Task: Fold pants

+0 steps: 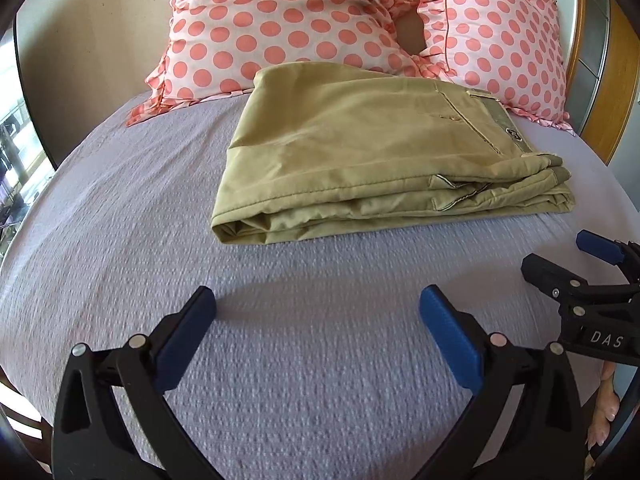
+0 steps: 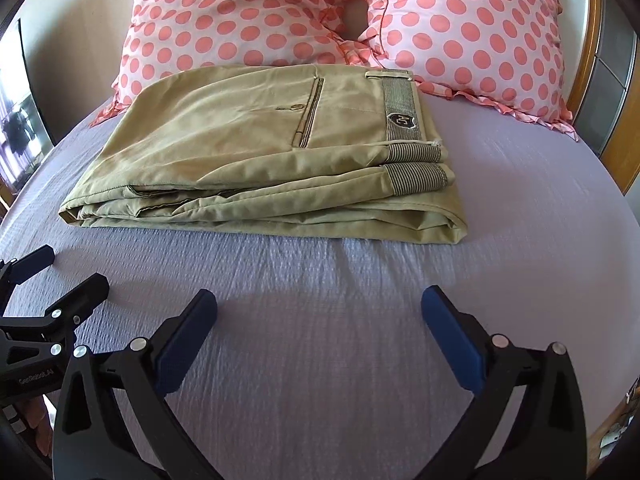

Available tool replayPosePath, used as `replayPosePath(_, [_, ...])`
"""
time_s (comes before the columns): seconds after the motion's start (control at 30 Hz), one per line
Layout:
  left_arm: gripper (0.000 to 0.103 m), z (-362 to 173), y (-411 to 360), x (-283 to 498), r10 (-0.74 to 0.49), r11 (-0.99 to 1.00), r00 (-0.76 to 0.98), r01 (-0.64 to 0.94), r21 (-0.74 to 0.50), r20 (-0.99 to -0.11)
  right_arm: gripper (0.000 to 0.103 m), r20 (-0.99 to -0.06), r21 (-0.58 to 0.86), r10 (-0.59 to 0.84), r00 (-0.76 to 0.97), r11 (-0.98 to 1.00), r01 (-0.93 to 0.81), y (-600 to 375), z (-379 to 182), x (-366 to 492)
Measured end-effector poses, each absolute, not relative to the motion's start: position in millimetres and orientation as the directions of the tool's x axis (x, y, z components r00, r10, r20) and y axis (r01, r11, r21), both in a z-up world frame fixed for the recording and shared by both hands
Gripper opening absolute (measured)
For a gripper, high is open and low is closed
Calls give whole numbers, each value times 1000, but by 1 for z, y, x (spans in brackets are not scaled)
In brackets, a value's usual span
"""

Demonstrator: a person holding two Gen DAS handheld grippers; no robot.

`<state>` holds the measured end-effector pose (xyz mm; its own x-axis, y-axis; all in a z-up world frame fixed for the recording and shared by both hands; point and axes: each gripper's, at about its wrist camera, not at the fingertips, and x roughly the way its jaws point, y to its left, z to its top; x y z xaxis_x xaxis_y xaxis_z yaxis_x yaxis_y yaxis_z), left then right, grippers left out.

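Observation:
Khaki pants [image 1: 360,152] lie folded in a flat stack on the lilac bedspread, waistband to the right; they also show in the right wrist view [image 2: 256,148] with a back pocket and striped waistband on top. My left gripper [image 1: 318,312] is open and empty, hovering over the bedspread well short of the pants' near edge. My right gripper [image 2: 320,312] is open and empty, also short of the pants. The right gripper shows at the right edge of the left wrist view [image 1: 560,256]; the left gripper shows at the left edge of the right wrist view [image 2: 68,268].
Two pink pillows with coral dots [image 1: 288,20] [image 2: 472,28] lean at the head of the bed, right behind the pants. A wooden headboard [image 2: 588,80] runs along the right. The lilac bedspread [image 2: 540,220] stretches around the pants.

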<state>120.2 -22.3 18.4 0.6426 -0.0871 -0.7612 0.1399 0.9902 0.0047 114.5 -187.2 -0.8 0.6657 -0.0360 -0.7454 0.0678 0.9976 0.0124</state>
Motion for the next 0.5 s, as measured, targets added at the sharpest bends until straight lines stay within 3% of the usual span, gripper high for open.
replayPosePath(0.5, [101, 18, -23, 120, -87, 990, 643, 140, 4, -761, 102, -745, 13, -35, 667, 998, 66, -188, 0, 115])
